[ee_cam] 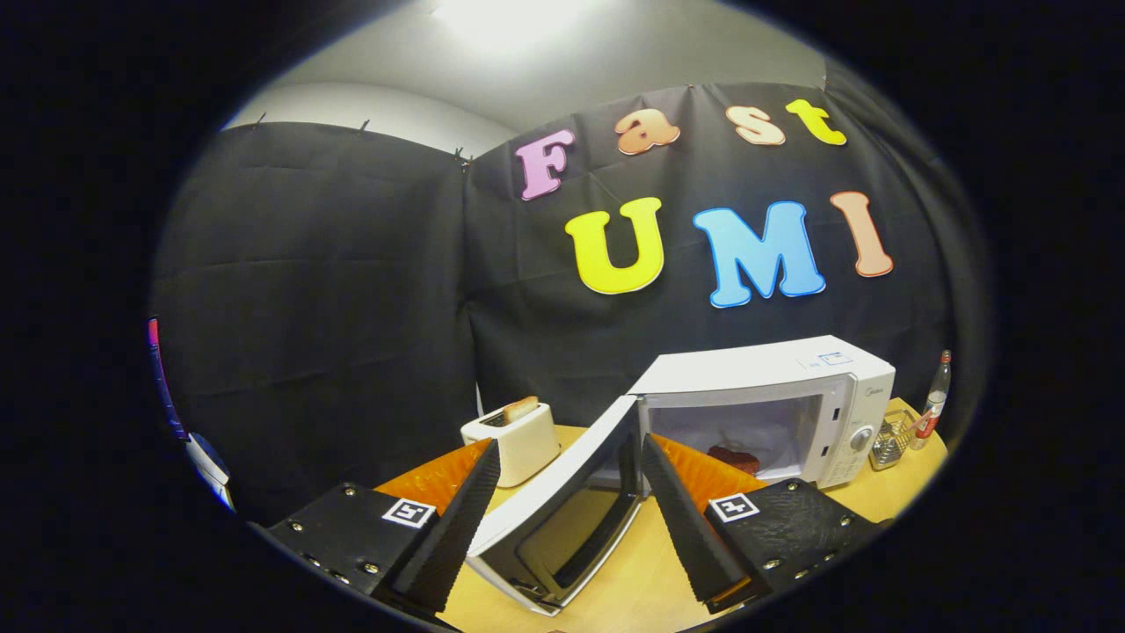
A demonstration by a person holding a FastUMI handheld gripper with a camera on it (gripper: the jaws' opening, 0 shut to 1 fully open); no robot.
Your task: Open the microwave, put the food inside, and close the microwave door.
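My fingers (571, 519) are spread and pinching nothing, and the swung-open microwave door (562, 505) stands between them, its long edge running away toward the microwave (773, 409). The food (736, 458) sits inside, far right — I judge the door needs pushing rightward.

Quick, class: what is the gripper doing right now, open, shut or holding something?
Gripper: open, holding nothing; the open microwave door stands between its fingers.
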